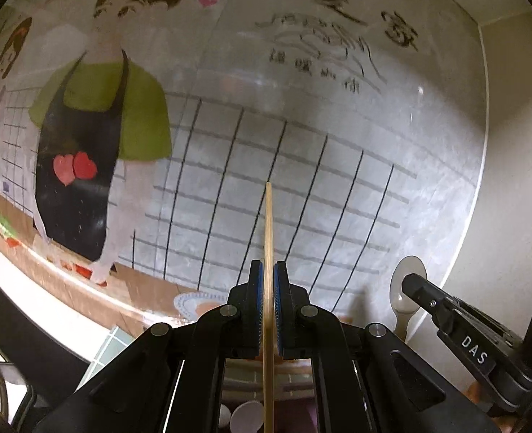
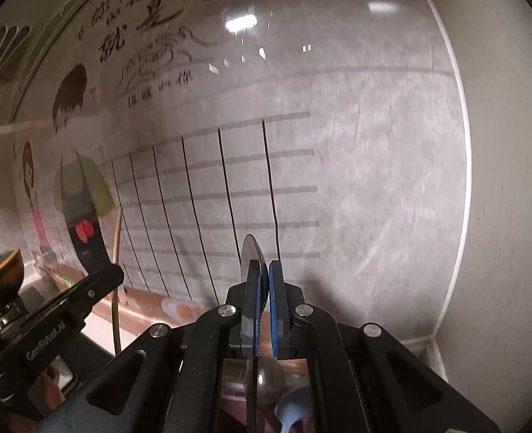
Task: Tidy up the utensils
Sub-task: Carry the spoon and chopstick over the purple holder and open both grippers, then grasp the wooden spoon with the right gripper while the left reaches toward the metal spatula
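Note:
My left gripper (image 1: 268, 270) is shut on a thin wooden chopstick (image 1: 268, 223) that points up toward the wall. My right gripper (image 2: 264, 270) is shut on a metal spoon (image 2: 250, 252), held upright with the bowl edge-on above the pads. The spoon's bowl (image 1: 408, 288) and the right gripper's finger (image 1: 446, 310) also show at the right of the left wrist view. The left gripper's finger (image 2: 67, 310) and the chopstick (image 2: 117, 252) show at the left of the right wrist view. Below the grippers I glimpse white spoon ends (image 1: 246, 416) and a light blue spoon (image 2: 294, 411); what they rest in is hidden.
A wall with a cartoon sticker of a cook in a green shirt and black apron (image 1: 85, 151) fills both views. A beige side wall (image 2: 500, 198) stands at the right. A dark bowl (image 2: 4, 270) sits at the far left of the right wrist view, by the counter edge.

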`<move>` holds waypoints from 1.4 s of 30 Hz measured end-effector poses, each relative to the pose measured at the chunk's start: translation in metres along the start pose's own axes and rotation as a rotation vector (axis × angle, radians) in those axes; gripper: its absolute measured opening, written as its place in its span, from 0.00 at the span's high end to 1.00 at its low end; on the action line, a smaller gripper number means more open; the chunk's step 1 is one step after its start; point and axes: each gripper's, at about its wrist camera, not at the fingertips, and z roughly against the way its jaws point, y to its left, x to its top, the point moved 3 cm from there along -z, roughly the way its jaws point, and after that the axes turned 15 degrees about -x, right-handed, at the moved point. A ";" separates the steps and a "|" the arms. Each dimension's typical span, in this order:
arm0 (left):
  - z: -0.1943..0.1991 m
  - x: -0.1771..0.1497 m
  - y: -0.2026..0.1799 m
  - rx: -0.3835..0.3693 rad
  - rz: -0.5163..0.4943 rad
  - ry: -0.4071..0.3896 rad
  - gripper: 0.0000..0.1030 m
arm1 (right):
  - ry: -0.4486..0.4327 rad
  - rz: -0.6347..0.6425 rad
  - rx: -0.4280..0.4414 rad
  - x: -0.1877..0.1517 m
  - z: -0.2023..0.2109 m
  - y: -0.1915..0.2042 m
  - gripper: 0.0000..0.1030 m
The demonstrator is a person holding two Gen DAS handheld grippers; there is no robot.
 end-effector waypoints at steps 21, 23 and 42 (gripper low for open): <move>0.041 -0.026 0.001 0.015 0.091 0.279 0.71 | 0.180 0.010 0.031 -0.032 0.059 -0.020 0.79; 0.054 -0.024 -0.001 0.032 0.065 0.281 0.66 | 0.185 0.000 0.014 -0.034 0.071 -0.025 0.76; 0.180 -0.099 0.021 0.111 0.181 0.469 0.58 | 0.473 0.134 -0.091 -0.154 0.125 -0.013 0.74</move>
